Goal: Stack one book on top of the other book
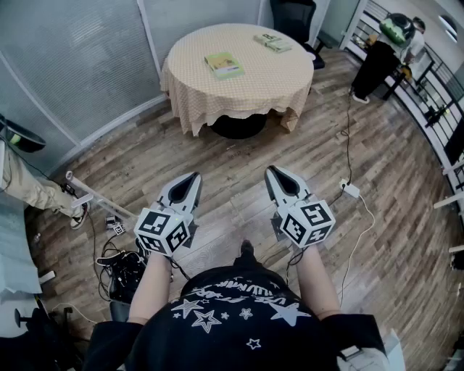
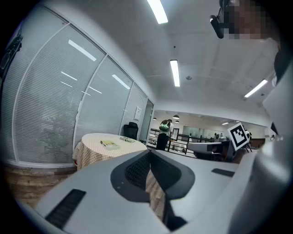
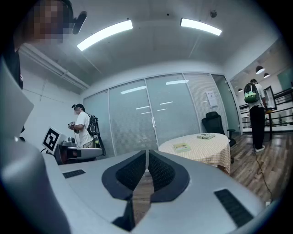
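Jaws of the left gripper (image 1: 194, 176) are seen pressed together with nothing between them; those of the right gripper (image 1: 272, 171) are likewise closed and empty. Both tools are held side by side, near level, over the wooden floor (image 1: 217, 156), well apart from the round table (image 1: 239, 101). Black-and-white square markers are borne on each gripper's cube, with no readable text; white lettering and stars are printed on the dark shirt (image 1: 232, 311), the words too distorted to be read. On the checked tablecloth a green book (image 1: 223, 64) is laid towards the table's left side; a second book (image 1: 272, 42) is laid near the far edge, well apart from the first; nothing on either cover can be read. A black chair (image 1: 293, 14) is set behind the table; a person with a green backpack (image 1: 395, 32) is seen by a railing at far right.
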Demonstrator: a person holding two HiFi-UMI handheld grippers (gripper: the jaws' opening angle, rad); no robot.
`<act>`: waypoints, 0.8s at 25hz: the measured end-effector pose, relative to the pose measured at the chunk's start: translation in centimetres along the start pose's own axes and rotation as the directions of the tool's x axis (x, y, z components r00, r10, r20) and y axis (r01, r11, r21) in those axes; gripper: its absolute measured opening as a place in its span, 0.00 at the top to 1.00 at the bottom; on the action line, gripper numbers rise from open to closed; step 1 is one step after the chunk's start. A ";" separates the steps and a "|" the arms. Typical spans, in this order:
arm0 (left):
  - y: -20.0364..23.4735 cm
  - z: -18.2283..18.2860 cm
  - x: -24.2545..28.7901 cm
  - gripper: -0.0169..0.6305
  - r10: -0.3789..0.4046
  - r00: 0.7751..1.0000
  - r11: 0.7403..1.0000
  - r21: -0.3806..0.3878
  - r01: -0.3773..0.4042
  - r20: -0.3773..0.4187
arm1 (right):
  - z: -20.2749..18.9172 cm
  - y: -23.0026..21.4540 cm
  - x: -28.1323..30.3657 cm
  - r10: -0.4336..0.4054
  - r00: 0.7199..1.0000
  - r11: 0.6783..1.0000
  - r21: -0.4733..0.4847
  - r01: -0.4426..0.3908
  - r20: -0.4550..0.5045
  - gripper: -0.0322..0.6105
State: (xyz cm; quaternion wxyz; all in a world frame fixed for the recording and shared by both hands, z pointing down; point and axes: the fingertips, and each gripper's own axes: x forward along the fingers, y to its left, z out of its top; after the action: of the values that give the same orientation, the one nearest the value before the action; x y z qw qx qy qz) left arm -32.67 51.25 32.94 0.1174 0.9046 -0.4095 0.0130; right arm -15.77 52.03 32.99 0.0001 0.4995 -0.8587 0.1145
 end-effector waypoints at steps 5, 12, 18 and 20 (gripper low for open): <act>0.0 -0.5 -1.8 0.96 -0.019 1.000 1.000 -0.021 0.019 0.007 | -0.4 1.6 -0.9 -0.021 1.000 1.000 0.001 0.021 0.007 0.89; -0.7 -0.5 -2.9 0.96 -0.039 0.999 0.999 -0.026 0.039 0.013 | -1.0 2.8 -1.5 -0.026 1.000 1.000 0.015 0.026 0.002 0.89; -1.1 -0.2 -3.4 0.96 -0.036 0.999 0.999 -0.038 0.036 0.012 | -1.5 3.4 -1.5 -0.027 1.000 0.999 0.032 0.027 0.000 0.89; -1.3 -0.1 -3.4 0.96 -0.042 0.999 0.999 -0.032 0.042 0.015 | -1.9 3.6 -1.5 -0.027 1.000 0.999 0.031 0.027 -0.007 0.89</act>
State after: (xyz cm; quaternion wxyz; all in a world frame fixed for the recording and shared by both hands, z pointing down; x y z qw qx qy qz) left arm -33.91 54.61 32.37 0.1293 0.9111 -0.3915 -0.0023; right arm -18.33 55.38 33.95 -0.0032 0.5106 -0.8500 0.1293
